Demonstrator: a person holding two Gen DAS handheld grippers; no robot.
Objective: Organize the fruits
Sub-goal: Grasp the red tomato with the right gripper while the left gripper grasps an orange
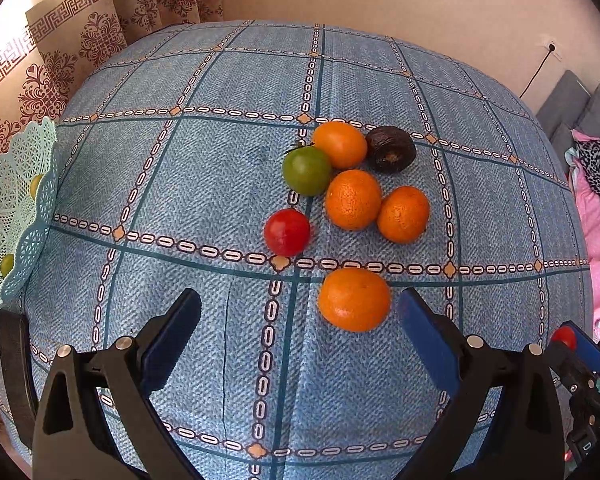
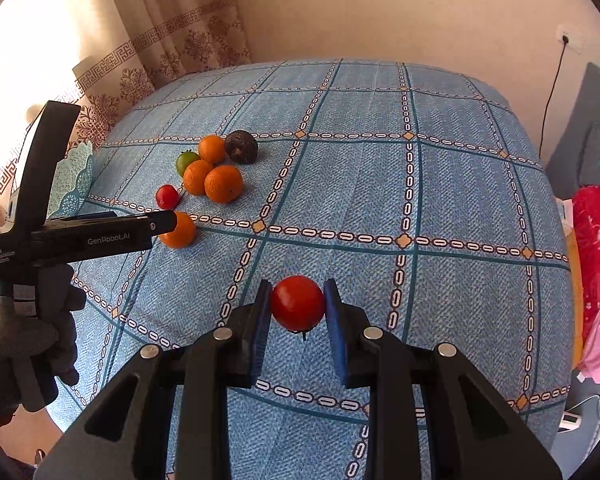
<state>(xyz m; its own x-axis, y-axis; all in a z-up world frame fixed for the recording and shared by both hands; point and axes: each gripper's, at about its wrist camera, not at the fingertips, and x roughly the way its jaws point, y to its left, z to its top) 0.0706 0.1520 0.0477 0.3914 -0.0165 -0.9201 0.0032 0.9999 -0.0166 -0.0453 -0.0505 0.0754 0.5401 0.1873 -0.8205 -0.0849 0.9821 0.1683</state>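
Observation:
On the blue checked tablecloth lies a cluster of fruit: three oranges around, a green tomato, a red tomato and a dark avocado. A separate orange lies nearest me, just ahead of my left gripper, whose jaws stand wide open around empty space. In the right wrist view that same orange sits at the left gripper's tip. My right gripper is shut on a red tomato, held above the cloth.
A pale mint lattice basket holding small green fruit hangs at the table's left edge. Patterned curtains are behind it. Pink and red bedding lies off the right edge. A gloved hand holds the left gripper.

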